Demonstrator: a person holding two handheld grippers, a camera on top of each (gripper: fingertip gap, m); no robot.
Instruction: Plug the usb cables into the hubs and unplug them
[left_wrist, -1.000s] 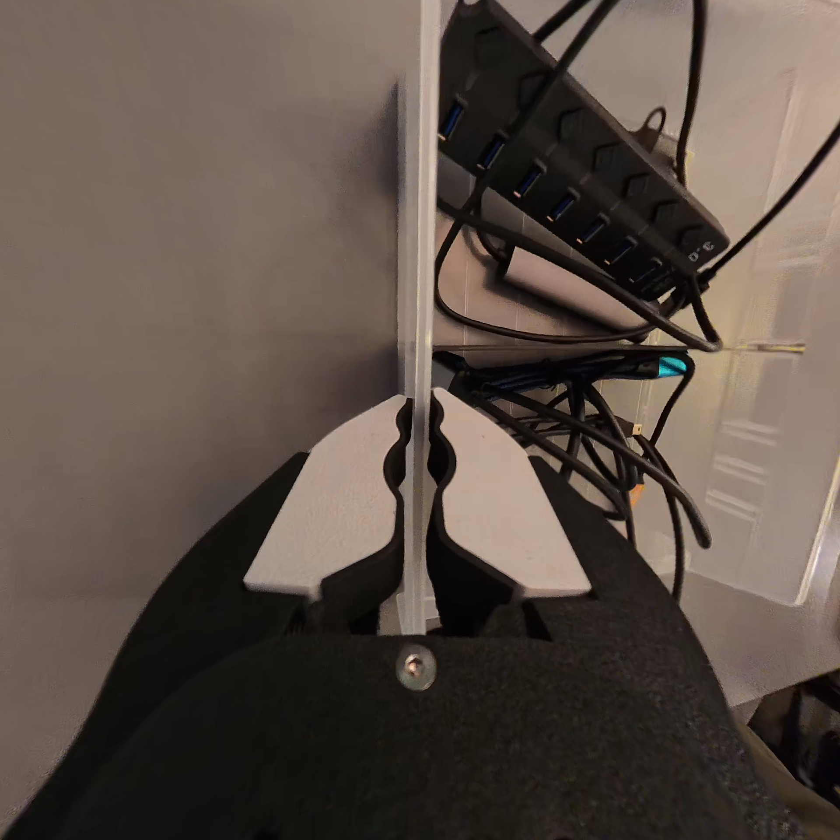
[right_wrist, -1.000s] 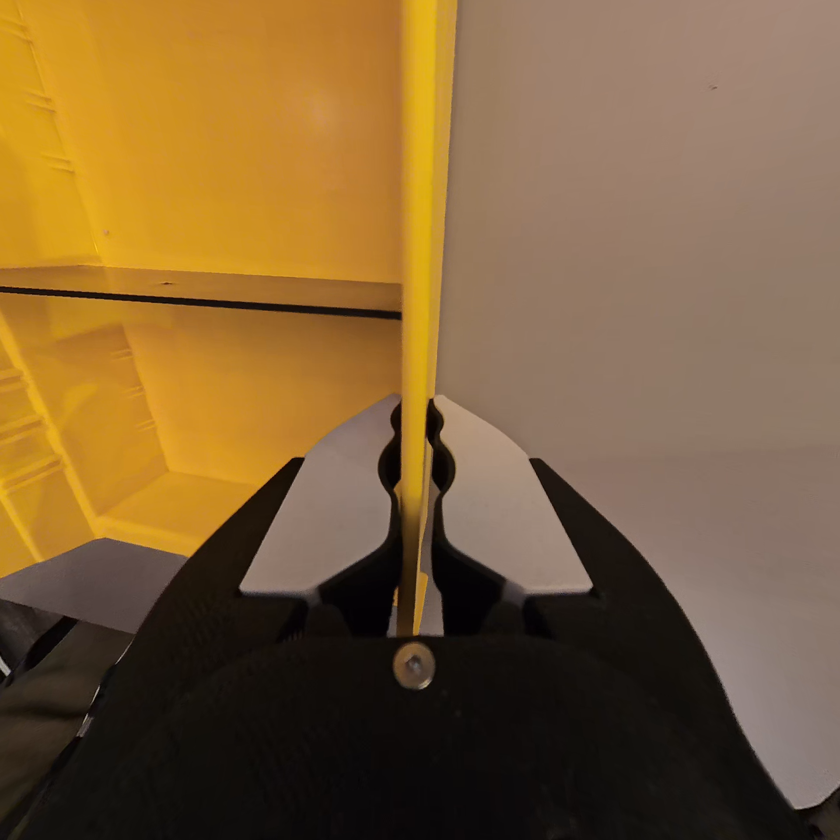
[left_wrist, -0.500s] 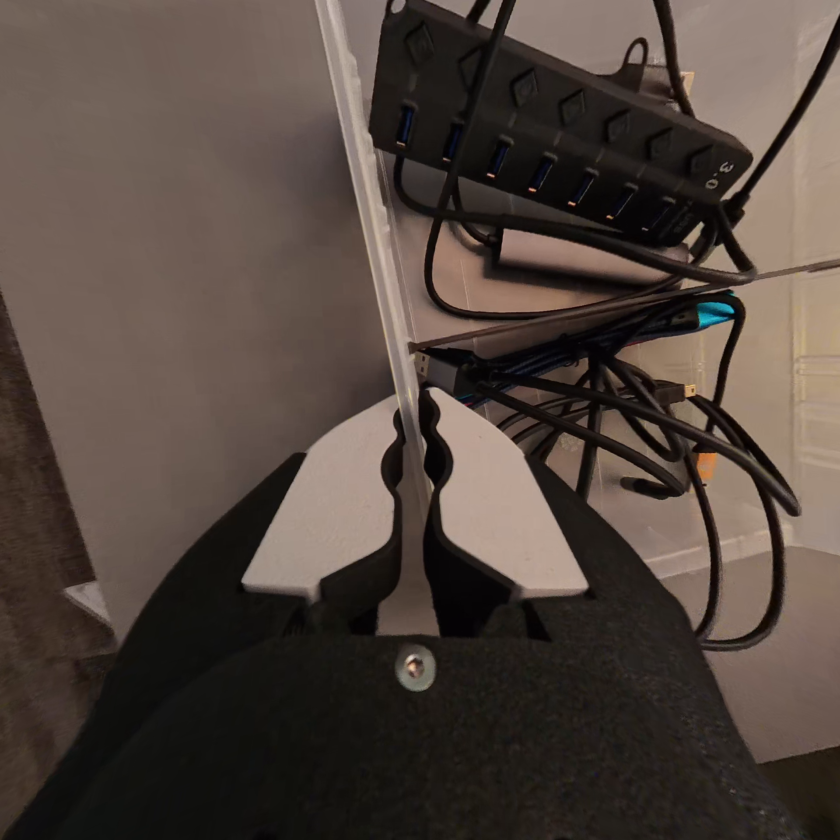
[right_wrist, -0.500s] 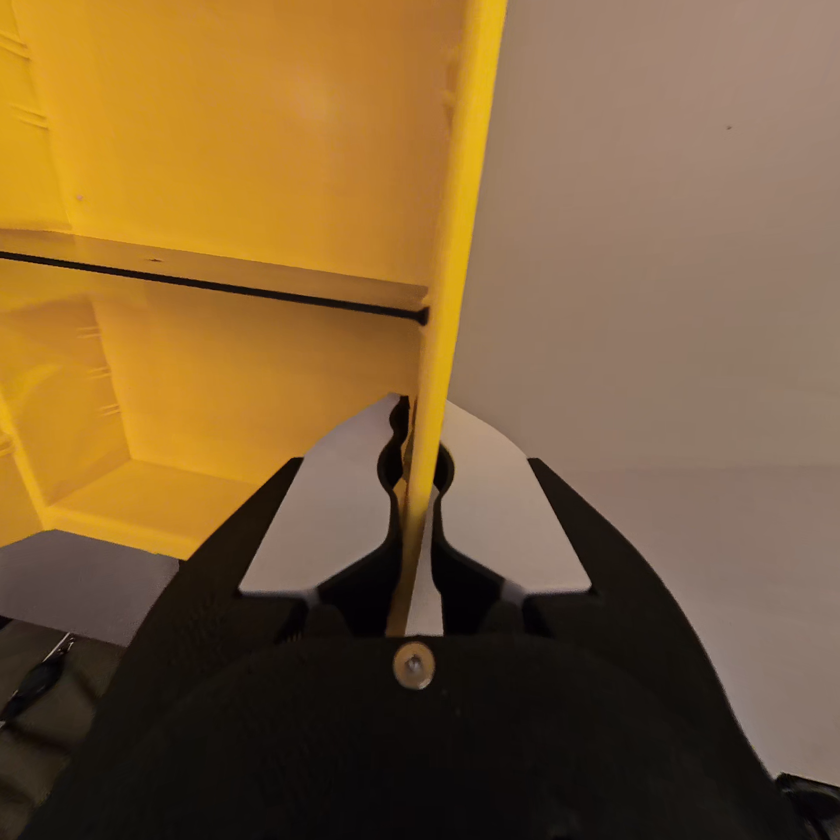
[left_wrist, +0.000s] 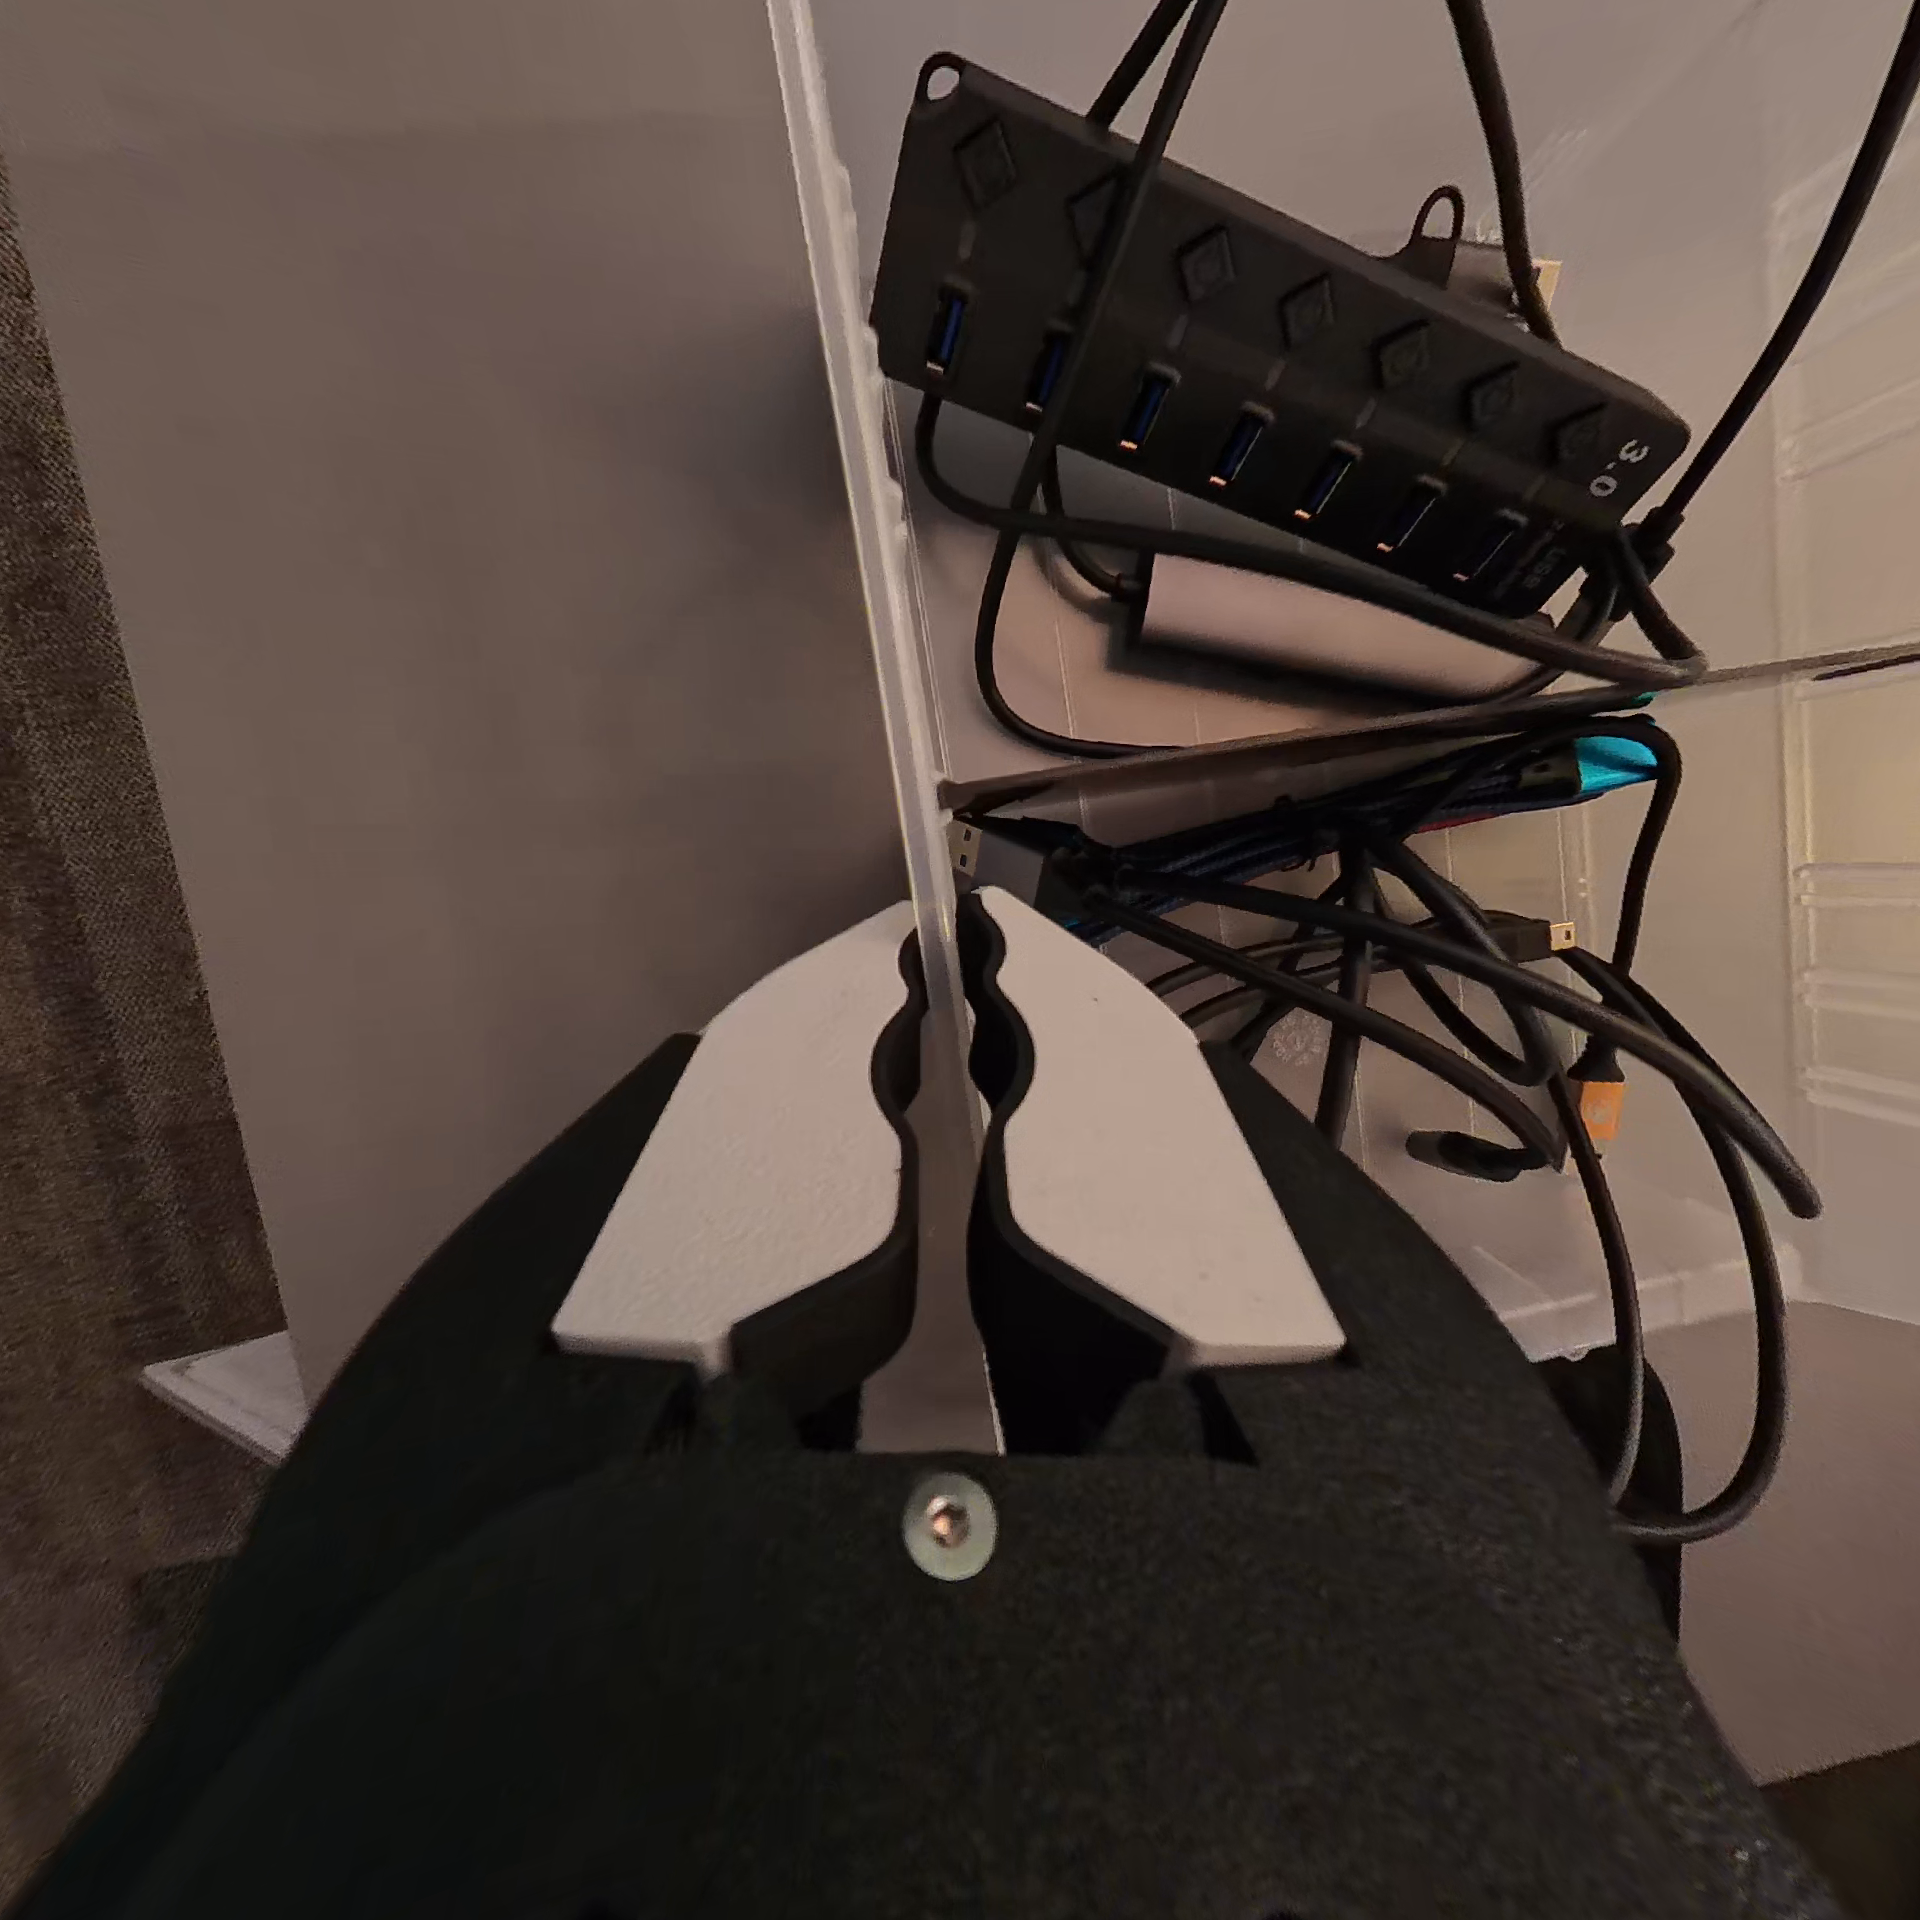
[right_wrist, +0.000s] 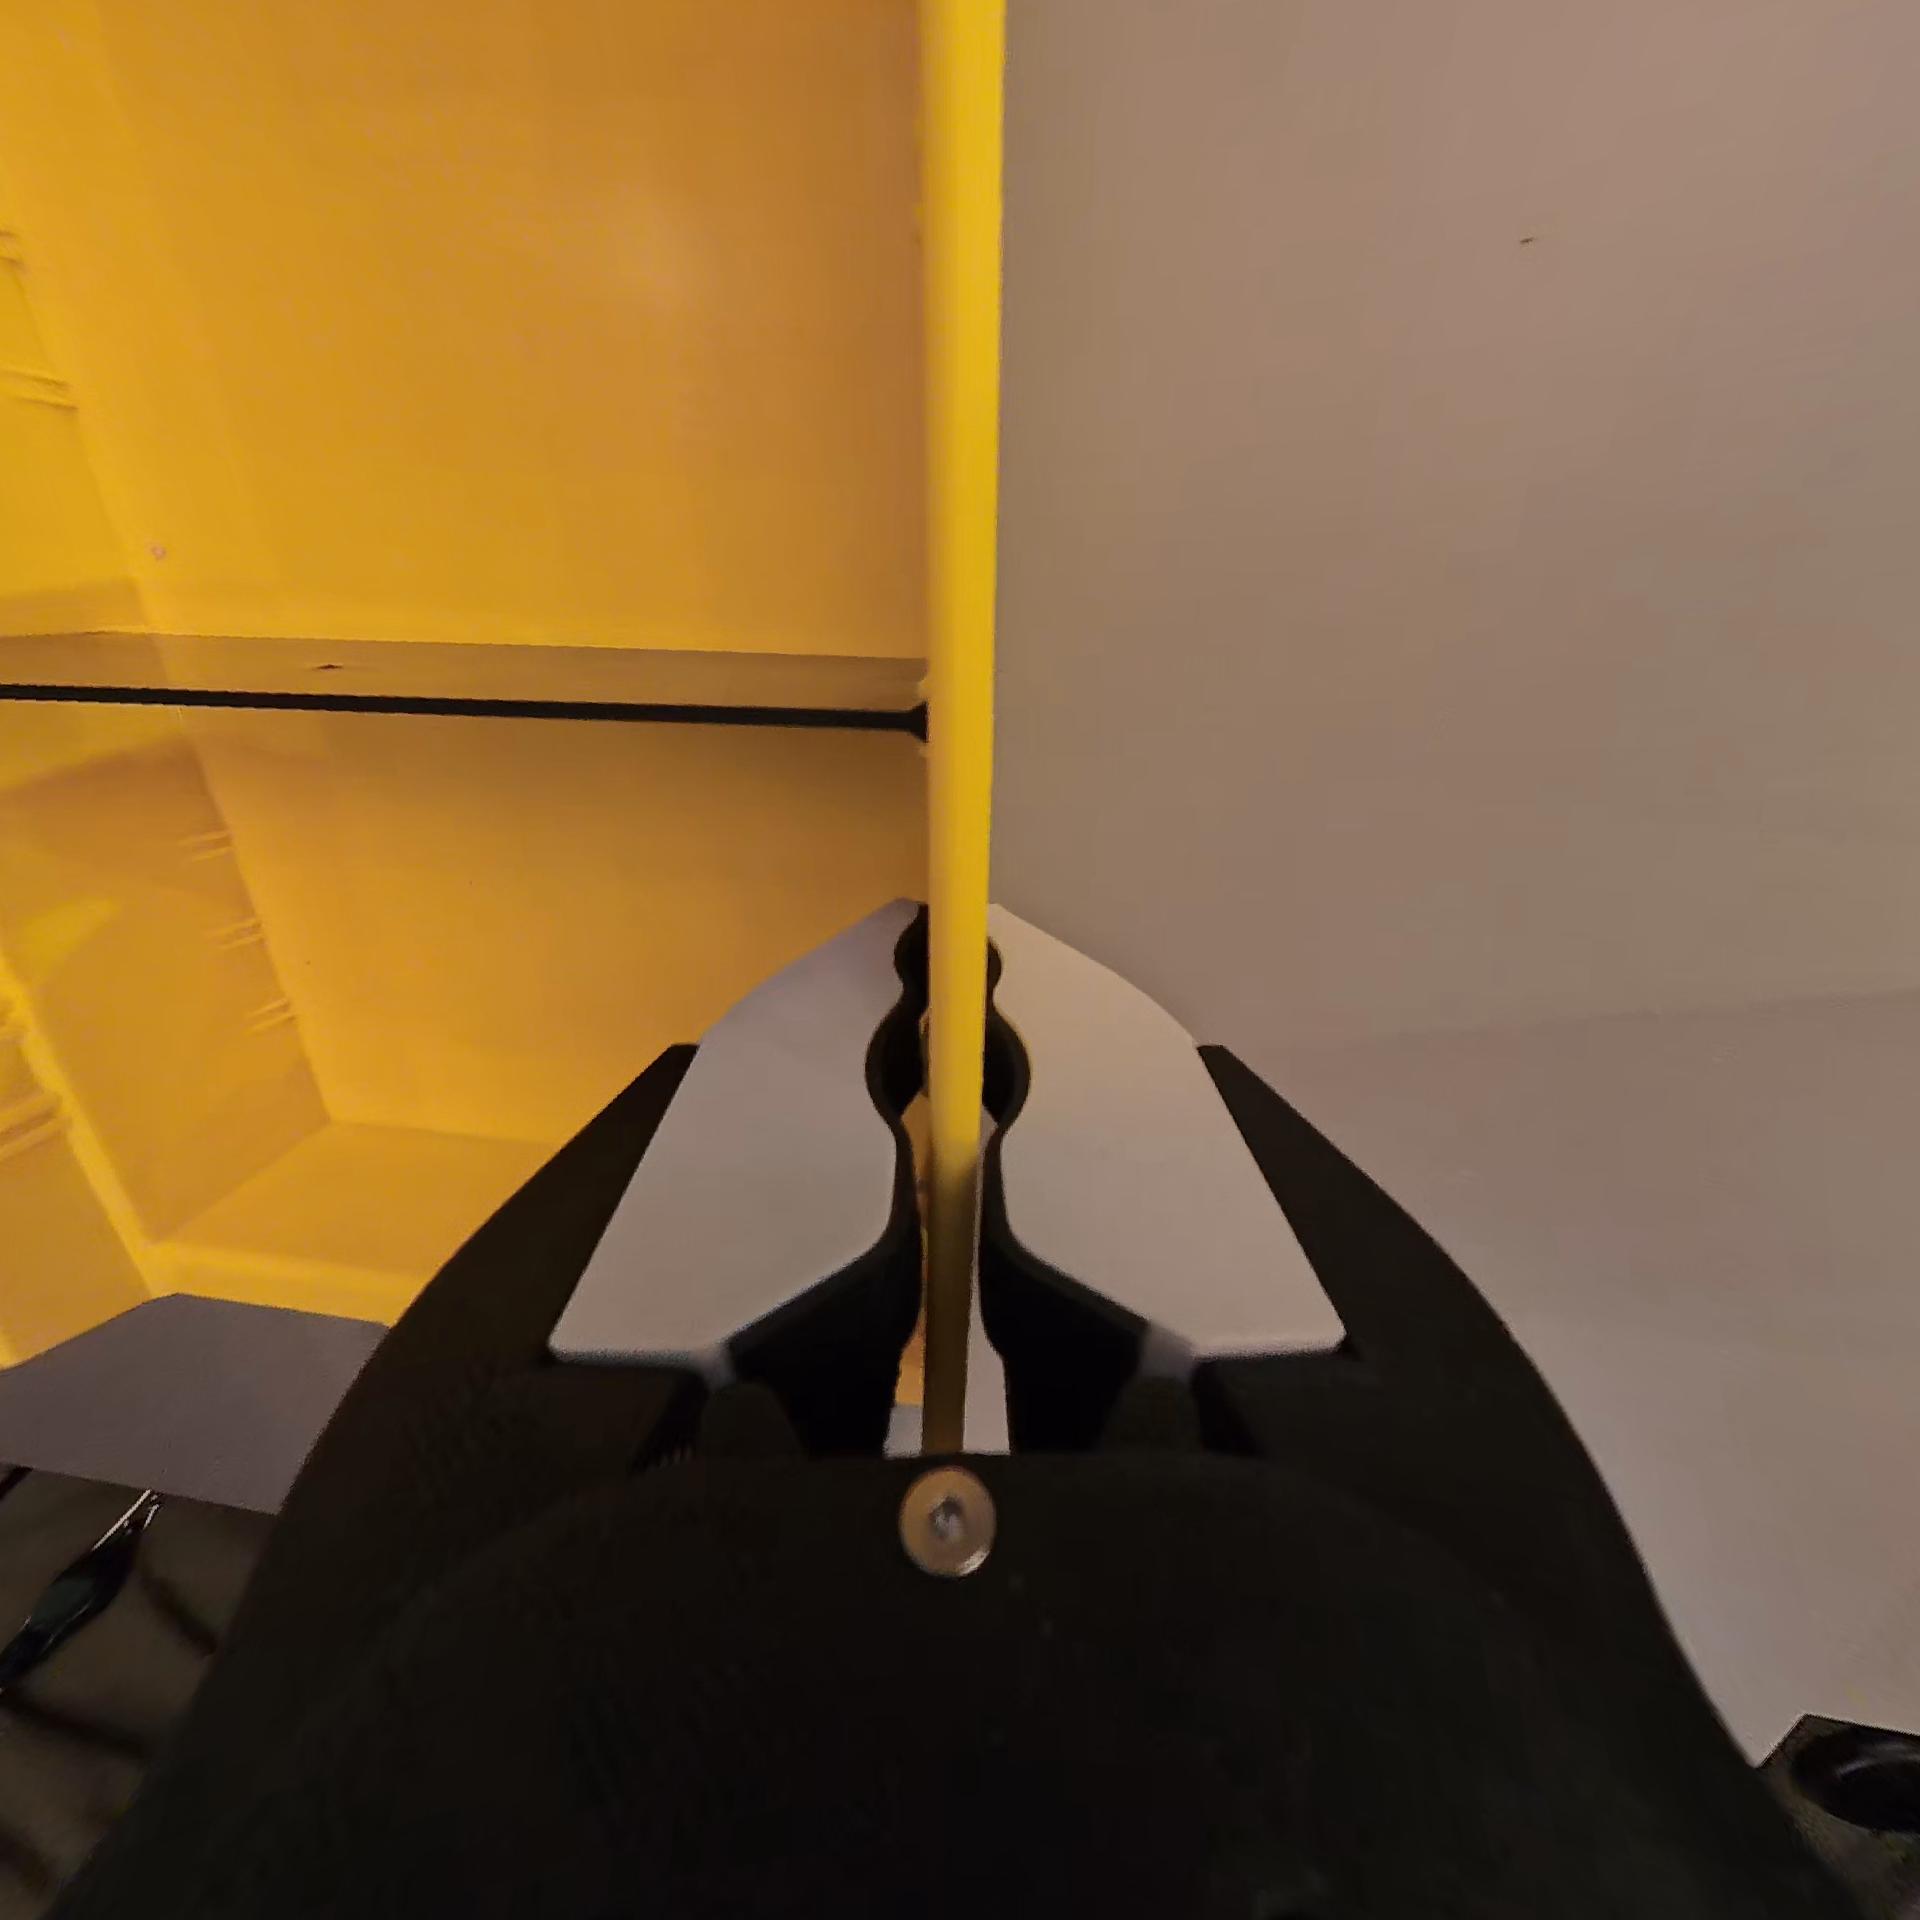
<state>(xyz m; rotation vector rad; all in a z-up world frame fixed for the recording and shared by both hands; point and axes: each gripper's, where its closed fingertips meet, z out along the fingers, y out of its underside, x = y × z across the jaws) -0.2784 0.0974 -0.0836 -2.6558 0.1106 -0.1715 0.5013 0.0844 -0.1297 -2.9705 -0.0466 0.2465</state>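
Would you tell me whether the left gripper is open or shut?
Shut: the left gripper has both fingers pressed against the clear bin's wall.

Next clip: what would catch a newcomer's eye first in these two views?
In the right wrist view, the bright yellow bin fills the left half, its wall edge clamped in the right tool. In the left wrist view, the left tool pinches a clear bin's wall; inside it lies a black USB hub amid tangled black cables.

A clear plastic bin (left_wrist: 1829, 790) is standing on a grey desk (left_wrist: 1829, 1507), its thin wall (left_wrist: 847, 343) rising upright. A yellow bin (right_wrist: 436, 343) is sitting beside a plain wall (right_wrist: 1455, 520), with its edge (right_wrist: 961, 416) running vertically.
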